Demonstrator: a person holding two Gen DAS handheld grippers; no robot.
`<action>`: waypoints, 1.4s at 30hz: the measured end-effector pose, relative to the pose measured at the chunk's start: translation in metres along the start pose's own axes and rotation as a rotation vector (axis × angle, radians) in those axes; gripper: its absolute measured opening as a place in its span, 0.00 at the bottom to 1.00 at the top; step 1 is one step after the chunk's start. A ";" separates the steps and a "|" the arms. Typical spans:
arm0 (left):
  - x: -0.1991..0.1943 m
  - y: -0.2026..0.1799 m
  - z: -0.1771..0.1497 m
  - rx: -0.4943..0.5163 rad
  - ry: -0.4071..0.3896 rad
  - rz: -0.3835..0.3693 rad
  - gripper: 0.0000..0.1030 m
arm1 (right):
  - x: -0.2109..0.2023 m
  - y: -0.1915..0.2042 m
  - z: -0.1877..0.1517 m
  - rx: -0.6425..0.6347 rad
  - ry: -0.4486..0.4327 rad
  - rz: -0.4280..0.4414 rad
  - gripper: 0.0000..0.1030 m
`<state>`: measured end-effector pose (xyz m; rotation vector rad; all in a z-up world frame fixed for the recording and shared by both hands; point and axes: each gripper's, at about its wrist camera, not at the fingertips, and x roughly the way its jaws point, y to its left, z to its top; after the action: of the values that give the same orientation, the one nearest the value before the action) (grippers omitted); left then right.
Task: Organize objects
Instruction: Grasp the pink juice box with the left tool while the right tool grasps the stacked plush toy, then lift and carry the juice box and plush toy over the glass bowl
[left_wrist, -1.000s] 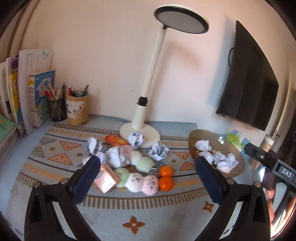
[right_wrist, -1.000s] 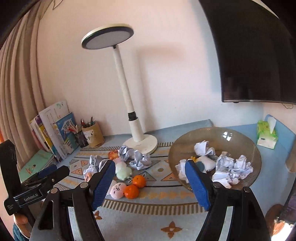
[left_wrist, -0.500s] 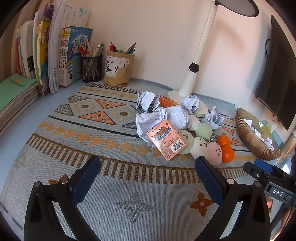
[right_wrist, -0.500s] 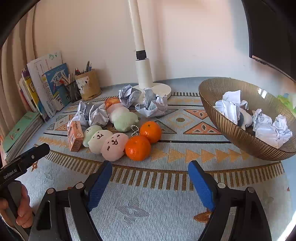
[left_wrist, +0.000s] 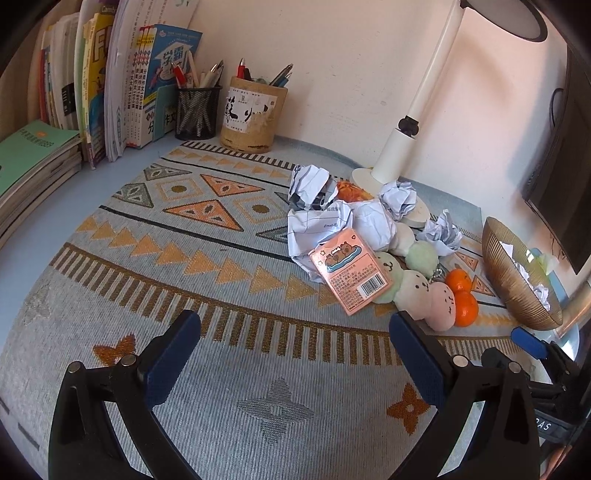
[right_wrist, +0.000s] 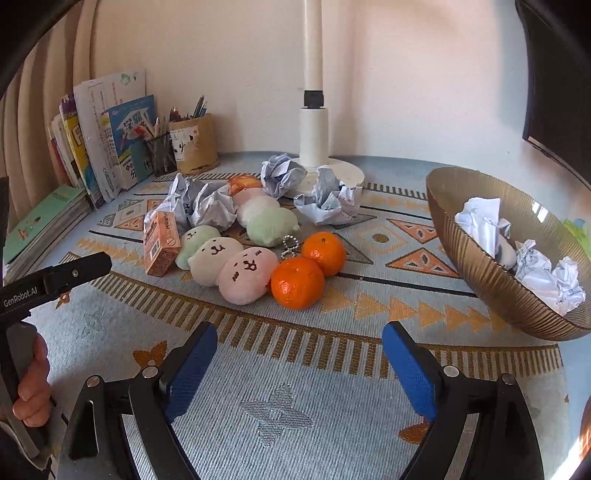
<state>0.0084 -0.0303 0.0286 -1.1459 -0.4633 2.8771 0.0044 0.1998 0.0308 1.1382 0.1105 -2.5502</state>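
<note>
The right gripper (right_wrist: 299, 363) has just been opening its jaws; they stand wide with nothing between them, only bare woven mat (right_wrist: 280, 376). The left gripper (left_wrist: 293, 354) is wide open and empty too, over free mat. Just ahead of the right fingers lie two smooth round oranges (right_wrist: 297, 282), touching, with soft plush toys (right_wrist: 247, 275) and a pink box (right_wrist: 161, 243) to their left. Crumpled paper balls (right_wrist: 214, 206) lie further on. Ahead to the right, the ribbed bowl (right_wrist: 480, 273) holds more paper; its far side is cut off.
</note>
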 end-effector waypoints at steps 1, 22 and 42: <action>0.004 0.001 0.003 -0.020 0.024 -0.024 0.99 | 0.005 -0.001 0.004 -0.004 0.050 0.072 0.87; 0.064 -0.022 0.028 -0.078 0.134 -0.153 0.39 | 0.078 0.034 0.058 -0.330 0.115 0.067 0.64; 0.005 -0.063 -0.042 0.423 0.191 -0.142 0.36 | -0.033 -0.064 -0.042 0.337 0.121 -0.132 0.68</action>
<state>0.0269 0.0422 0.0139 -1.2306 0.0669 2.5369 0.0324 0.2781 0.0225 1.4524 -0.2311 -2.6830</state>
